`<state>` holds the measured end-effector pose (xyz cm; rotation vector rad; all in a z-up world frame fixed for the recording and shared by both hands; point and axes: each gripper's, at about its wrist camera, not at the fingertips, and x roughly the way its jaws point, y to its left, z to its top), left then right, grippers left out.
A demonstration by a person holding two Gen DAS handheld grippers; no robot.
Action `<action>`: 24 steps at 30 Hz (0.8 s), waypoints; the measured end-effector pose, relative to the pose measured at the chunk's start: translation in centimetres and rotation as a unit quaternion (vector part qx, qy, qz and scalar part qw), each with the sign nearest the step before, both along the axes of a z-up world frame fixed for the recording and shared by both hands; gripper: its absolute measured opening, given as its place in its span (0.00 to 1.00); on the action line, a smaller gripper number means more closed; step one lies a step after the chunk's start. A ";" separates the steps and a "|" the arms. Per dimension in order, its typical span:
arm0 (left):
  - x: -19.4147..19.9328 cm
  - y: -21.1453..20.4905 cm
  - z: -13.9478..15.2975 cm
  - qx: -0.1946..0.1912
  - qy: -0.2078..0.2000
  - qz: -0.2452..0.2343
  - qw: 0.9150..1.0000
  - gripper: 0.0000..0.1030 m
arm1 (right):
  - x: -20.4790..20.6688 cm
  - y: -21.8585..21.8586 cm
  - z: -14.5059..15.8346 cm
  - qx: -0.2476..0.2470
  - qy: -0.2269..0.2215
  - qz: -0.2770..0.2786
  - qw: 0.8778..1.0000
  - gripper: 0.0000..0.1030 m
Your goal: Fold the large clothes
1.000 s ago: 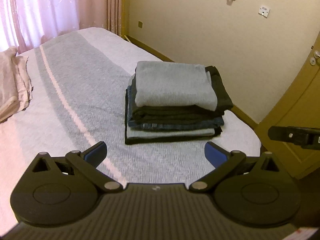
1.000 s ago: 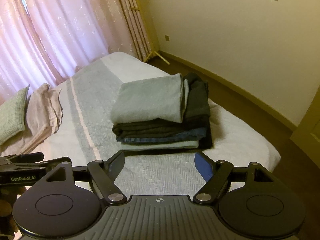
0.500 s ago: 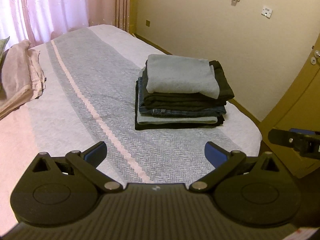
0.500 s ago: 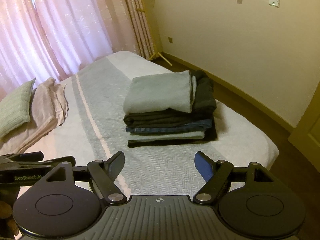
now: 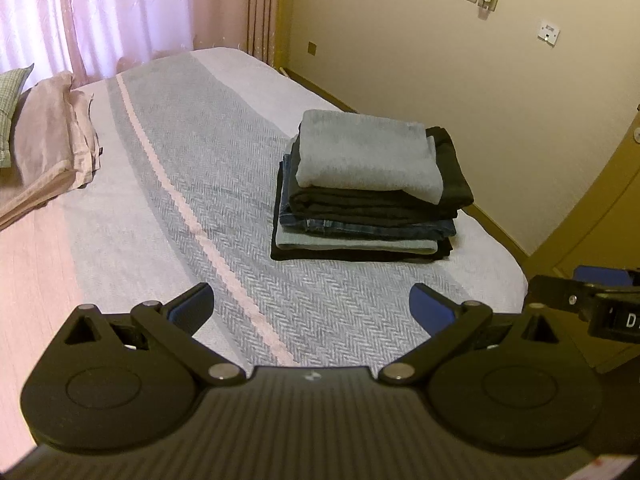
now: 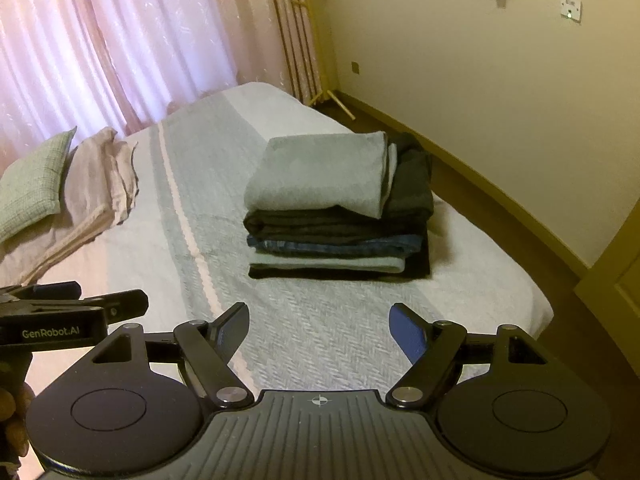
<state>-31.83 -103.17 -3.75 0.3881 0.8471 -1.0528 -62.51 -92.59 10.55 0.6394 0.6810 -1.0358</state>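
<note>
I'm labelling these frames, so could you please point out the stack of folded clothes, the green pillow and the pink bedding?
stack of folded clothes [image 6: 320,176], right wrist view, top grey layer.
green pillow [image 6: 32,184], right wrist view, its face.
pink bedding [image 5: 48,148], left wrist view, folded top.

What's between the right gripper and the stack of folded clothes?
Only bare bedspread: nothing lies between the right gripper, fingers open and empty, and the stack of folded clothes. The right wrist view shows it.

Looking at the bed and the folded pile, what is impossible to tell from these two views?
- Stack of folded clothes: its far side, hidden by the pile itself in both views.
- Pink bedding: cut off by the left edge, both views.
- Wall sockets: too small to read.
- Right tool in the left wrist view: cropped by the right edge.
</note>
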 end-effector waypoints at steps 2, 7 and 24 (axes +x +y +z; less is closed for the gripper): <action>-0.3 -0.1 -0.1 0.002 -0.001 0.000 1.000 0.99 | -0.2 0.0 -0.2 0.003 0.001 -0.001 1.000 0.72; -0.7 -0.4 -0.2 0.005 -0.003 -0.004 1.000 0.99 | -0.5 -0.1 -0.4 0.006 0.001 -0.004 1.000 0.72; -1.6 -0.3 -0.1 0.008 -0.014 -0.013 1.000 0.99 | -0.7 0.3 -0.5 0.006 -0.006 -0.007 1.000 0.72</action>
